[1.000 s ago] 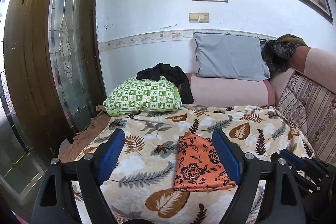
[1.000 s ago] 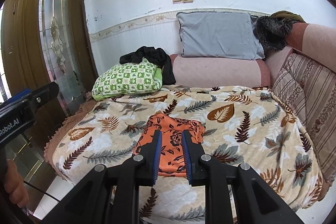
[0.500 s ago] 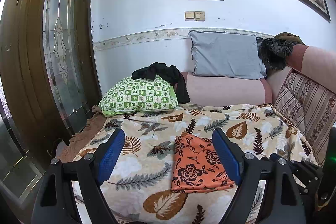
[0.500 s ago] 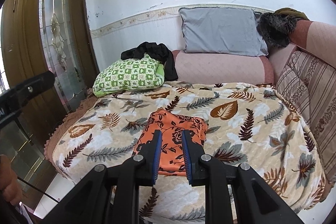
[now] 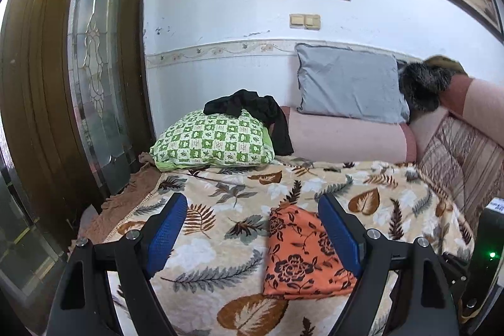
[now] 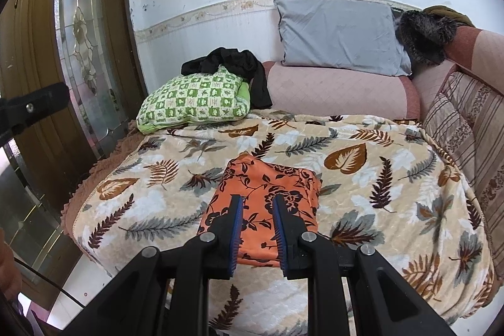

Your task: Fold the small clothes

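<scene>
Left gripper (image 5: 249,225): we find its blue-padded jaws standing wide apart with nothing between them; it hovers above the bed, the garment lying under its right jaw in the left wrist view.
Bed cover (image 6: 362,178): a beige plush blanket printed with brown and grey leaves, spread over the bed; we judge it soft and yielding, so a low pinch could gather blanket along with cloth.
Garment (image 6: 267,197): a small orange cloth with a black flower print lies flat near the middle of the blanket, towards its front edge, already in a roughly rectangular, layered shape.
Handling: we judge the garment light, thin, limp and somewhat slippery; it will sag and its layers may slide apart if lifted by one point.
Where to take hold: we recommend the two near corners or the near hem, pinching all layers together, one gripper to each side.
Right gripper (image 6: 256,229): its jaws are nearly together with a narrow gap, empty, poised over the near part of the garment; we cannot confirm contact with the cloth.
Task standing: we judge the fold partly made, not finished.
</scene>
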`<state>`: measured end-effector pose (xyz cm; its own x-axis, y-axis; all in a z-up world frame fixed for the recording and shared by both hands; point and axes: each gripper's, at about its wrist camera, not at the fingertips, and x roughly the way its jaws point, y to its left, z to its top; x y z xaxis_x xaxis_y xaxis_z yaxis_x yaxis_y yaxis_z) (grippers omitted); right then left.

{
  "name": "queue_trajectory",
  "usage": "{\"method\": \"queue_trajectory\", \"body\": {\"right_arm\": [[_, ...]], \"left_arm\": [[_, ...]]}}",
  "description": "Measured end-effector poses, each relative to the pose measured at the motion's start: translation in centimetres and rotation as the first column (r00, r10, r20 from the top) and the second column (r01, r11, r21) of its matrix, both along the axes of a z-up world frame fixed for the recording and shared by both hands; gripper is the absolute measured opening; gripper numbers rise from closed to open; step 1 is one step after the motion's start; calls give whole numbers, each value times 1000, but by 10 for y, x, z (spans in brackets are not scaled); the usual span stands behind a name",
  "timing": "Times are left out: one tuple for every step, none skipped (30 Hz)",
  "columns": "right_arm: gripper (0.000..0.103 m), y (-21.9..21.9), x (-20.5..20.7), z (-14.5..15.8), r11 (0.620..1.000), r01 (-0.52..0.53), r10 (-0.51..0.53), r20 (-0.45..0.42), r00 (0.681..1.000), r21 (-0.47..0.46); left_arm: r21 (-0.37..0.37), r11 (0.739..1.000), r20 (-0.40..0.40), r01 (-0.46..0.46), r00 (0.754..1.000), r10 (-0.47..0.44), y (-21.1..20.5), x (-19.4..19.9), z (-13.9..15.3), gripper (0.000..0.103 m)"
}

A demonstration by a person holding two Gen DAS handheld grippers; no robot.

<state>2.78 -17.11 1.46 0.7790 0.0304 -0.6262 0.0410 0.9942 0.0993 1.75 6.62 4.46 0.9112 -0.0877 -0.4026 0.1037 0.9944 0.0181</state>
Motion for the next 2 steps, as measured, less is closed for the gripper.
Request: {"method": "queue_trajectory", "body": {"right_arm": [[22, 0, 4, -2, 1000, -1, 1, -1, 1000, 4], [22, -1, 8, -4, 1000, -1, 1, -3, 1000, 3]], "left_arm": [[-12, 1000, 3, -12, 1000, 12, 3, 5, -2, 86], [-20, 1000, -1, -12, 1000, 12, 5, 12, -5, 86]]}}
